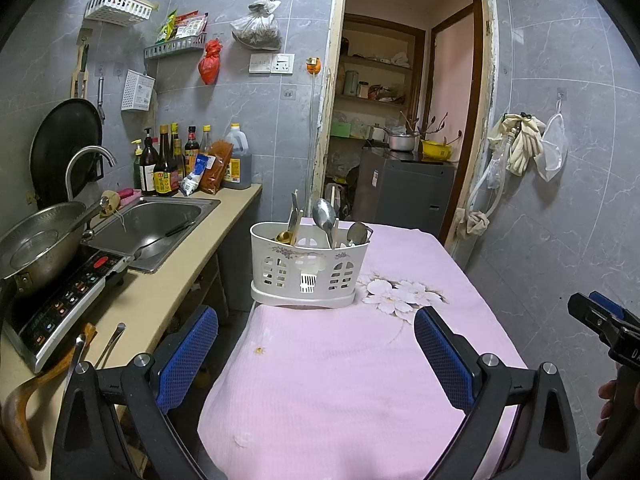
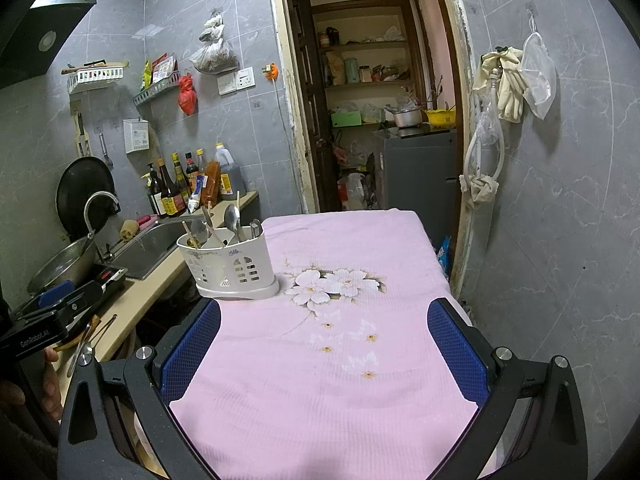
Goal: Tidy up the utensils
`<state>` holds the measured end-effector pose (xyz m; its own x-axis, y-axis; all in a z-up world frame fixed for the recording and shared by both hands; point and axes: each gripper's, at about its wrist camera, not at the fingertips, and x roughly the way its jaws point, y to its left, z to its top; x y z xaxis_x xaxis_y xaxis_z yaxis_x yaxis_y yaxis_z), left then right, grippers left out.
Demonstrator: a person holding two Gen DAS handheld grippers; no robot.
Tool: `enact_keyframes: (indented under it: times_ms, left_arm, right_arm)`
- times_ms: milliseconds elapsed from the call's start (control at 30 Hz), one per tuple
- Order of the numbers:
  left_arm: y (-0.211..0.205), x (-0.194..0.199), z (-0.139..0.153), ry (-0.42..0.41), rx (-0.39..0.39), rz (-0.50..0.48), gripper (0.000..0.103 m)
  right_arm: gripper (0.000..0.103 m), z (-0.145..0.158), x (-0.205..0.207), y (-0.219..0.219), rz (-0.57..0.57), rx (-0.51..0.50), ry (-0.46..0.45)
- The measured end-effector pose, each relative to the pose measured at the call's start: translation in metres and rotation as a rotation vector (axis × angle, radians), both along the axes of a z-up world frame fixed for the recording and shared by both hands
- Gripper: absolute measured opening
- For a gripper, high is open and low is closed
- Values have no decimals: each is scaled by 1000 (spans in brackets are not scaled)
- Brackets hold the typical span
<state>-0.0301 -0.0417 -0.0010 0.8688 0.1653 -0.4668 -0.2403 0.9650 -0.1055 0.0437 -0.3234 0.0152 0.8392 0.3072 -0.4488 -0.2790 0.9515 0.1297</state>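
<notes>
Both my grippers hang over the near end of the pink tablecloth (image 1: 340,380), nothing in either: left gripper (image 1: 316,356) w/ its blue pads spread wide, right gripper (image 2: 324,352) spread just as wide. The white utensil caddy (image 1: 306,266) stands upright on the cloth at 12 o'clock from my left gripper, at about 11 o'clock from the right, close to the cloth's left edge, beside the printed flowers (image 2: 328,284). In it, handles down: a big steel spoon (image 1: 324,214) sticking up highest, a smaller spoon (image 1: 357,233) at its 3 o'clock, a gold spoon bowl (image 1: 284,236) low at 9, plus chopsticks (image 1: 297,216) leaning. Can't tell how the compartments split them. Looks mostly sorted already, tho a couple more utensils (image 1: 114,338) lie on the counter (image 1: 172,292) at 9 o'clock, by the cooktop. Handling guess: spoons are stiff, light, polished, prob slippery btwn the pads, so I'd pinch the flat neck just under the bowl, not the rounded bowl itself. Chopsticks thin, will roll; grab across both mid-shaft. Caddy is light plastic, perforated, top-heavy w/ tall stuff in it, so it could tip if I tug sideways. Steady its rim w/ one gripper, pull straight up w/ the other.
</notes>
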Motion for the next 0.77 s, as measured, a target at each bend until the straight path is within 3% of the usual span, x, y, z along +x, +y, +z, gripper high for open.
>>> enact_keyframes:
  times_ms: [767]
  left_arm:
    - [-16,1,-4,30,26,10,99]
  right_arm:
    - [102,0,-1,0,-2,2,1]
